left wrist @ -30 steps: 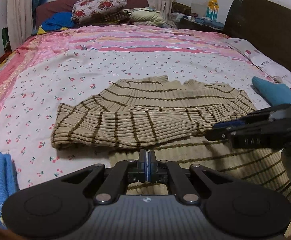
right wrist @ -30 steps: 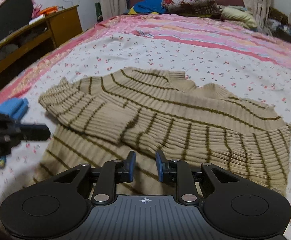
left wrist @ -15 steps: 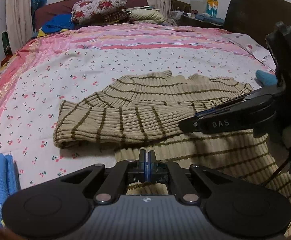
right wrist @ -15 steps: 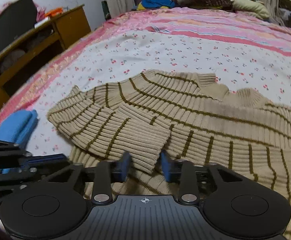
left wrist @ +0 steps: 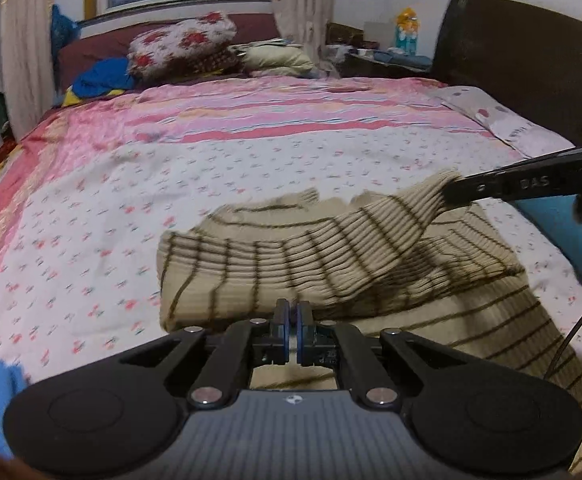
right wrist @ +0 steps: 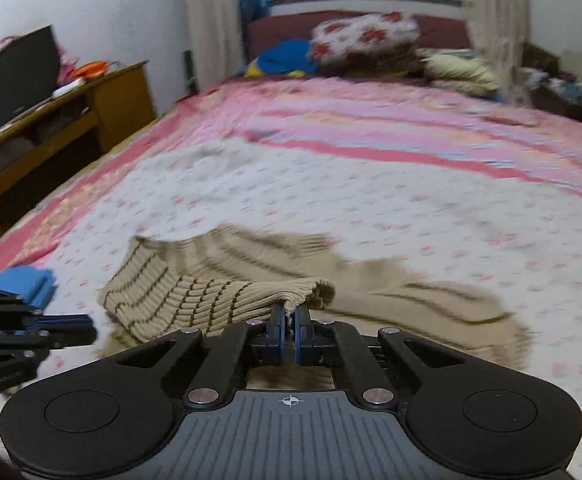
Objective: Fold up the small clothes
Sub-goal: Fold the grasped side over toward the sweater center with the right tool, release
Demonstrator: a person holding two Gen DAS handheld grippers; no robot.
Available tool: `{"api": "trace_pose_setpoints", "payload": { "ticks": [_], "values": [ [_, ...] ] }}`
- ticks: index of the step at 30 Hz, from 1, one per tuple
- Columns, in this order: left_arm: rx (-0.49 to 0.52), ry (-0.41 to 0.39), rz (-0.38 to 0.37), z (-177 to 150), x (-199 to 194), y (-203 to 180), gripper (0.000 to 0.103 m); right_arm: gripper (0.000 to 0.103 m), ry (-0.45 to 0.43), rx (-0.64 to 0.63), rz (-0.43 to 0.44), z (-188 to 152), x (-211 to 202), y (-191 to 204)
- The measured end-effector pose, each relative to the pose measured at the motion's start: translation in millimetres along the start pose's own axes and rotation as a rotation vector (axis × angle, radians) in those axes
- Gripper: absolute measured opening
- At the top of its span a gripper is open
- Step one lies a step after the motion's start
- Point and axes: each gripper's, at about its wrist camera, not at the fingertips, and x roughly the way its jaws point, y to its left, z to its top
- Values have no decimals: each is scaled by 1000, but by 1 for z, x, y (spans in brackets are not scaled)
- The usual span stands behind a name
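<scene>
A beige ribbed sweater (left wrist: 291, 264) with dark stripes lies on the cherry-print bed sheet (left wrist: 91, 220). My right gripper (right wrist: 290, 320) is shut on the cuff of its sleeve (right wrist: 311, 288) and holds it up off the body of the sweater. In the left wrist view the right gripper (left wrist: 449, 196) reaches in from the right with the sleeve (left wrist: 411, 216) stretched up to it. My left gripper (left wrist: 291, 320) is shut just in front of the folded part of the sweater. Whether fabric sits between its pads is unclear. The right wrist view has the left gripper (right wrist: 87, 324) at the left edge.
Folded blue cloth (right wrist: 23, 284) lies at the near left of the bed. Another blue item (left wrist: 551, 224) lies at the right. Pillows (left wrist: 183, 44) are piled at the far end. A wooden cabinet (right wrist: 51, 132) stands to the left, a dark headboard (left wrist: 511, 60) to the right.
The right gripper closed on the sleeve cuff and rose, pulling the sleeve up and to the right. The left gripper stayed shut and shifted slightly towards the sweater.
</scene>
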Motion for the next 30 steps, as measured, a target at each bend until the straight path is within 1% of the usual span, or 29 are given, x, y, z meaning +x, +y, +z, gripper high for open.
{"api": "trace_pose_setpoints", "payload": {
  "ticks": [3, 6, 8, 10, 12, 14, 16, 19, 21, 25, 27, 30],
  "values": [
    [19, 10, -21, 4, 17, -15, 10, 3, -7, 17, -70, -11, -15, -27],
    [40, 29, -18, 4, 34, -27, 10, 3, 28, 39, -124, -31, -20, -51],
    [44, 48, -16, 2, 45, -31, 10, 3, 69, 65, -137, -47, -17, -63],
    [59, 66, 4, 0, 52, -34, 10, 3, 104, 76, -150, -60, -9, -70],
    [85, 82, 29, 0, 56, -36, 10, 4, 121, 93, -160, -69, -3, -74],
    [105, 96, 48, -1, 57, -34, 10, 4, 131, 96, -169, -71, 3, -76],
    [116, 117, 62, -1, 56, -30, 10, 9, 130, 99, -182, -69, 6, -77],
    [133, 122, 74, -1, 53, -25, 10, 10, 105, 83, -215, -65, 2, -79],
    [133, 102, 76, 2, 47, -23, 10, 10, 83, 79, -228, -62, -3, -80],
    [94, 54, 72, 10, 38, -17, 10, 11, 24, 37, -259, -58, -17, -72],
    [82, 46, 77, 13, 43, -18, 10, 11, 1, 17, -253, -56, -20, -64],
    [71, 53, 72, 14, 57, -23, 11, 11, 11, -23, -208, -55, -12, -48]
  ]
}}
